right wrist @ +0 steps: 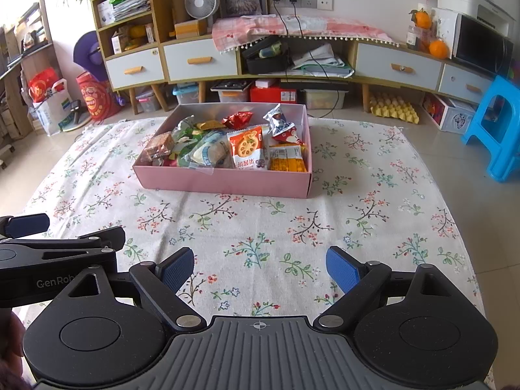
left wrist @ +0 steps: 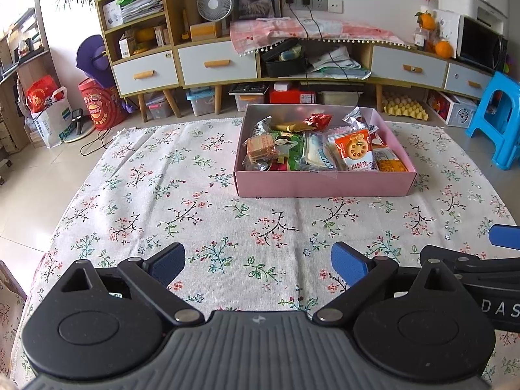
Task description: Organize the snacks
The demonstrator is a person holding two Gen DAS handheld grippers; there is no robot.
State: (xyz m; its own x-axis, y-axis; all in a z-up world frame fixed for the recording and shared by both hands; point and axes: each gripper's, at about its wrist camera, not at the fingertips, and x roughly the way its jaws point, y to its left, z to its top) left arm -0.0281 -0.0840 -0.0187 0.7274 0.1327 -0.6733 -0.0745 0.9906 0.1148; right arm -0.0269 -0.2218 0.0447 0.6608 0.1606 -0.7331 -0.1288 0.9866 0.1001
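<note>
A pink box (left wrist: 325,184) stands on the far part of the floral tablecloth, also in the right wrist view (right wrist: 224,186). It holds several snack packets, among them an orange biscuit packet (left wrist: 355,150) (right wrist: 247,150), a red wrapper (left wrist: 319,119) (right wrist: 238,119) and a brown cracker pack (left wrist: 260,148) (right wrist: 158,145). My left gripper (left wrist: 258,265) is open and empty near the table's front edge. My right gripper (right wrist: 260,268) is open and empty, beside it on the right. Each gripper shows at the edge of the other's view.
The floral tablecloth (left wrist: 201,214) covers the table. Behind the table stand a low cabinet with drawers (left wrist: 217,63), a fan (left wrist: 214,3), storage boxes on the floor and a blue stool (left wrist: 497,120) at the right.
</note>
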